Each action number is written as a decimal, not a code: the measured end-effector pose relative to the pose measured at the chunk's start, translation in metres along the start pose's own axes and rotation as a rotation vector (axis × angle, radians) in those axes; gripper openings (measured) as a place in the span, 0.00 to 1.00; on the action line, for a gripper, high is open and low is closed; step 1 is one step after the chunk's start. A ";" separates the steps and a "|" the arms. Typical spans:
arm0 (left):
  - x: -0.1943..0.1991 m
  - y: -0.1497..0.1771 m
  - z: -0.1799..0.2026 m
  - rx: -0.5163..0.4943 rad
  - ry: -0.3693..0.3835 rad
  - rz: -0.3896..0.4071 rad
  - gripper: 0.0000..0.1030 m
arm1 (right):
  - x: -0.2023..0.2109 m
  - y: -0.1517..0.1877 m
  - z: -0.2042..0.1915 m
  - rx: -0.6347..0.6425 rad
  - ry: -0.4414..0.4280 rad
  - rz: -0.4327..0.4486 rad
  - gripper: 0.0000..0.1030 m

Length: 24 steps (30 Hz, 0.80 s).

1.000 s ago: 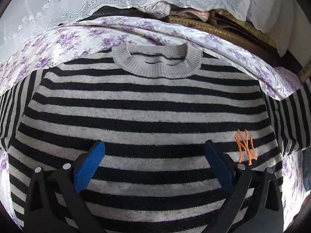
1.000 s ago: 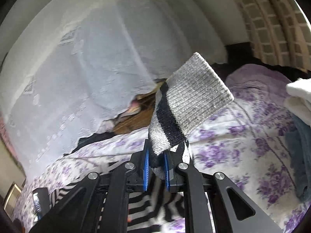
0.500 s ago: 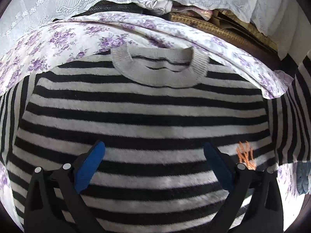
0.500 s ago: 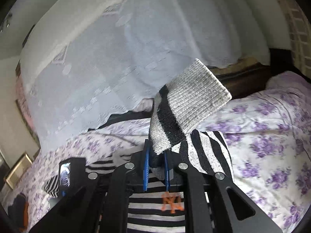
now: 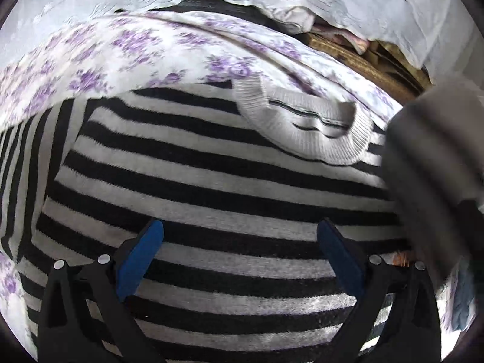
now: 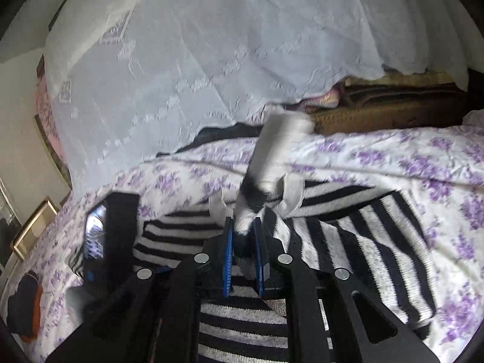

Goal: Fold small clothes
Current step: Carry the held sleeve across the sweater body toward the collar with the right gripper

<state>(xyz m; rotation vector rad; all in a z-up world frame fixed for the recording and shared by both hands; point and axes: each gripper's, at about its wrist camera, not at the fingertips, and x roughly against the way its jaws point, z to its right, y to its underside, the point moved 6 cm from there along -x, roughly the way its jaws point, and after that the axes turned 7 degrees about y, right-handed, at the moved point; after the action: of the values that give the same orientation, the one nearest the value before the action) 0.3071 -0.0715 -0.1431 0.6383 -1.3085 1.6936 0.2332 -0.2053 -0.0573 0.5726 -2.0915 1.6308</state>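
Note:
A black and grey striped sweater lies flat on a floral bedsheet, its grey ribbed collar at the far side. My left gripper is open and hovers low over the sweater's body, empty. My right gripper is shut on the sweater's sleeve near its grey cuff, which sticks up blurred above the jaws. The sleeve is carried over the body. In the left wrist view the cuff shows as a grey blur at the right.
The white and purple floral sheet covers the bed. A white lace cloth hangs behind it. The left gripper's black body shows at the left in the right wrist view. A dark and orange item lies at the far left.
My right gripper has swung the sleeve leftward over the sweater's body; the cuff now enters the left wrist view. The left gripper's view has shifted left and turned.

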 end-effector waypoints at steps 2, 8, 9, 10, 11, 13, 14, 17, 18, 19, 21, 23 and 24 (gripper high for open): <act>-0.001 0.000 0.000 -0.007 -0.018 0.003 0.96 | -0.009 0.006 -0.002 0.019 0.004 -0.019 0.13; -0.004 0.003 -0.004 -0.032 -0.100 0.005 0.96 | -0.016 0.013 0.006 0.005 0.005 -0.062 0.13; -0.004 0.003 -0.004 -0.032 -0.098 0.007 0.96 | -0.010 0.011 0.009 -0.006 0.001 -0.053 0.13; -0.003 0.004 -0.005 -0.032 -0.094 0.008 0.96 | -0.005 0.009 0.012 -0.009 0.000 -0.045 0.14; -0.003 0.003 -0.005 -0.029 -0.087 0.009 0.96 | 0.001 0.007 0.015 -0.010 0.005 -0.035 0.15; 0.000 0.002 -0.007 -0.007 -0.051 0.017 0.96 | 0.012 0.004 0.024 -0.013 0.021 -0.020 0.15; 0.002 0.001 -0.008 0.012 -0.023 0.023 0.96 | 0.016 0.003 0.029 -0.014 0.036 -0.017 0.15; 0.011 -0.002 -0.018 0.092 0.074 0.032 0.96 | 0.021 0.004 0.051 -0.027 0.093 -0.025 0.15; 0.014 -0.002 -0.021 0.120 0.102 0.037 0.96 | 0.021 0.005 0.060 -0.040 0.108 -0.033 0.15; 0.016 -0.003 -0.025 0.141 0.118 0.042 0.96 | 0.019 0.009 0.071 -0.061 0.121 -0.054 0.15; 0.017 -0.002 -0.029 0.166 0.148 0.028 0.96 | 0.017 0.016 0.089 -0.094 0.141 -0.088 0.15; 0.017 0.000 -0.028 0.177 0.163 0.022 0.96 | 0.015 0.021 0.101 -0.118 0.150 -0.109 0.15; 0.017 0.000 -0.026 0.173 0.168 0.017 0.96 | 0.014 0.023 0.104 -0.126 0.148 -0.118 0.15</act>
<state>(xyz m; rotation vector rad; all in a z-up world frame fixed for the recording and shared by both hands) 0.3015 -0.0414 -0.1374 0.5711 -1.0607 1.8455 0.2008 -0.3021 -0.0911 0.5075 -1.9965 1.4201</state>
